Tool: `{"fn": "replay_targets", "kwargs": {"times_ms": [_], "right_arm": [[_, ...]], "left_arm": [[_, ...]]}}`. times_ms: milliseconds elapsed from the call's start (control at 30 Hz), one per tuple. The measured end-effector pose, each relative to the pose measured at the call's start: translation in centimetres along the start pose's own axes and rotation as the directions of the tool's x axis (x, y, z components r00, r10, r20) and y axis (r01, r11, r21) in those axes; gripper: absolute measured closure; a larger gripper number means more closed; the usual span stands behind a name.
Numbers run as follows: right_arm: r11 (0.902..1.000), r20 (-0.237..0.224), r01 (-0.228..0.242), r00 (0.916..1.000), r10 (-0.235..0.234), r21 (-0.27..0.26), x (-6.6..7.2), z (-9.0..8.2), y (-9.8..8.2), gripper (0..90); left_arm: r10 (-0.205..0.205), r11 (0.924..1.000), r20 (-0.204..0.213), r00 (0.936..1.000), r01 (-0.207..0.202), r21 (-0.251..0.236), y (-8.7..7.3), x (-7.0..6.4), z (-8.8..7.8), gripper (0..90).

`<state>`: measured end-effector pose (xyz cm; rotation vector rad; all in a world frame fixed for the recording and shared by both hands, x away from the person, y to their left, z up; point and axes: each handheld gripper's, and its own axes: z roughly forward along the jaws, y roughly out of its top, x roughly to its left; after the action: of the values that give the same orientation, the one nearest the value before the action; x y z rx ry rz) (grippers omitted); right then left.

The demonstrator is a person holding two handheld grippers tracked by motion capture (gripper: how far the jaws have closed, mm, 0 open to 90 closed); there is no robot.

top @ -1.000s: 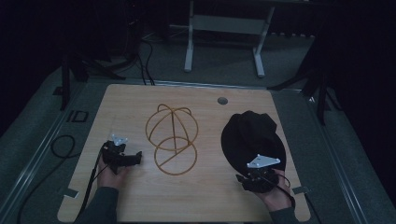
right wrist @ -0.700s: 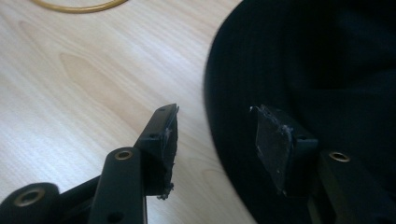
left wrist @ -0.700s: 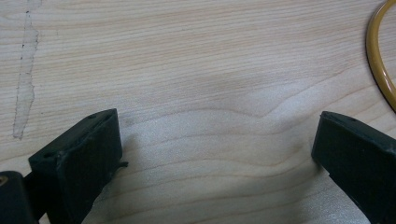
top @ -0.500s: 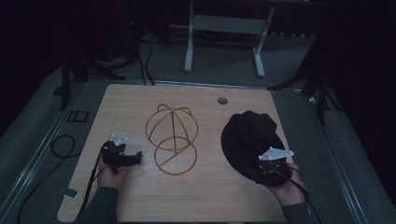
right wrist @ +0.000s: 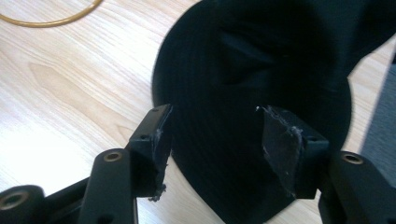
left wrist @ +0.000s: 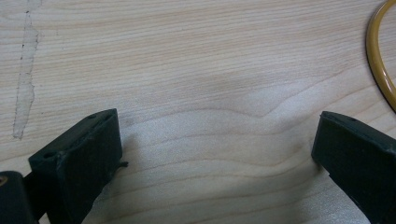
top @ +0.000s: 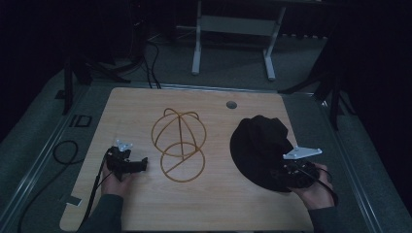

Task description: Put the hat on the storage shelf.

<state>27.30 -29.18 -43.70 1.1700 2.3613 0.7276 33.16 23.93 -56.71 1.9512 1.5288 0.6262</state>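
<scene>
A black brimmed hat (top: 260,145) lies on the right side of the wooden table (top: 136,107). A yellow wire hat stand (top: 179,145) sits at the table's middle. My right gripper (top: 279,175) is at the hat's near edge. In the right gripper view it (right wrist: 212,126) is open, its jaws standing over the hat's brim (right wrist: 261,60) on either side, not closed on it. My left gripper (top: 141,164) rests low on the table left of the stand. It (left wrist: 215,135) is open over bare wood, with the stand's ring (left wrist: 380,70) at the right edge.
A round cable hole (top: 231,104) is set in the table's far edge. A metal frame (top: 233,29) stands on the floor beyond the table. A cable loop (top: 63,150) lies on the floor at the left. The table's right edge is close behind my right hand.
My right gripper has shifted to the right along the hat's near edge. The left gripper, the hat and the stand have stayed put.
</scene>
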Motion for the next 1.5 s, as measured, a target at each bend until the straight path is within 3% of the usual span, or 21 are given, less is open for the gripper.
{"fn": "replay_targets", "kwargs": {"times_ms": [400,767,967,1133,1333,1500], "right_arm": [[0.9983,0.046,-0.014,0.9989,0.011,0.056,-1.6,-0.8,1.2,40.8],[0.9886,0.019,-0.027,0.9995,0.025,0.148,-4.2,2.2,3.1,43.0],[0.9739,-0.021,-0.033,0.999,0.039,0.224,-5.1,3.7,4.6,41.5],[0.9546,-0.047,-0.04,0.9973,0.056,0.295,-5.7,4.8,5.6,38.4],[0.9468,-0.065,-0.05,0.9951,0.074,0.318,-6.1,5.7,6.3,39.2],[0.9302,-0.08,-0.042,0.9939,0.076,0.365,-6.3,6.7,7.0,44.6]], "left_arm": [[0.0,1.0,0.0,1.0,0.0,0.0,0.0,0.0,0.0,1.8],[0.0,1.0,0.0,1.0,0.0,0.0,0.0,0.0,0.0,1.8],[0.0,1.0,0.0,1.0,0.0,-0.001,0.0,0.0,0.0,1.8],[-0.001,1.0,0.0,1.0,0.001,-0.001,0.0,0.0,0.0,1.8],[0.0,1.0,0.0,1.0,0.0,0.0,0.0,0.0,0.0,1.8],[0.0,1.0,0.0,1.0,0.0,0.0,0.0,0.0,0.0,1.8]]}}
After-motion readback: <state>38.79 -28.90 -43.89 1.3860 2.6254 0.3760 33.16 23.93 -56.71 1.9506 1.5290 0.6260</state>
